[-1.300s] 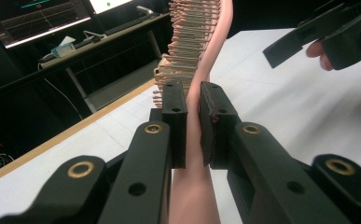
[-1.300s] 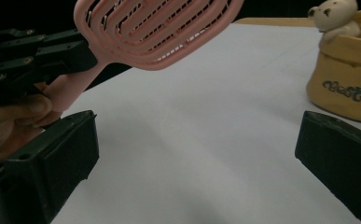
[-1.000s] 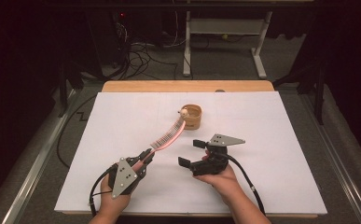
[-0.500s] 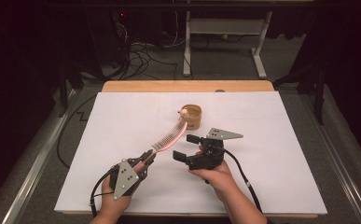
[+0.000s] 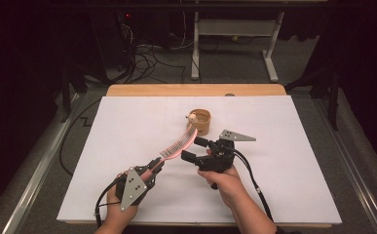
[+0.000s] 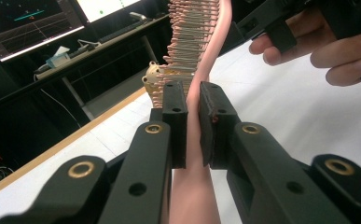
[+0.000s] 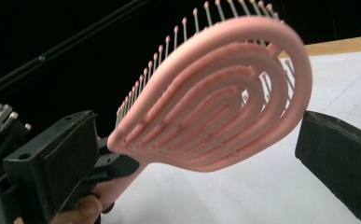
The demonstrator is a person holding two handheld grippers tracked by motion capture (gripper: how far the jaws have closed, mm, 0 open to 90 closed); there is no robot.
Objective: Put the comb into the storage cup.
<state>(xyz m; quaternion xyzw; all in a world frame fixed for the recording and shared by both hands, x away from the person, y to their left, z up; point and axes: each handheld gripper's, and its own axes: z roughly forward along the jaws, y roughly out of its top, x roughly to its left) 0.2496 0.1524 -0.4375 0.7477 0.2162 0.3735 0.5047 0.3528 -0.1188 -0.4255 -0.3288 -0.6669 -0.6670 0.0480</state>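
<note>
A pink hairbrush (image 5: 180,142) hangs tilted above the white table cover (image 5: 283,161), head toward the far side. My left gripper (image 5: 156,165) is shut on its handle (image 6: 194,186); the bristles (image 6: 187,42) rise past the pads. My right gripper (image 5: 192,148) is open beside the brush head (image 7: 215,107). In the right gripper view its two jaws stand wide on either side of the head and touch nothing. The right hand (image 6: 336,51) appears at the upper right of the left gripper view.
A small round wooden container (image 5: 201,122) with a little pale figure (image 6: 154,73) at its rim stands just beyond the brush head. The wooden table edge (image 5: 196,90) runs along the far side. Cables trail from both grippers toward the near edge.
My right gripper has moved a little away from me and to the left, up to the brush head. The left gripper and the brush have stayed in place.
</note>
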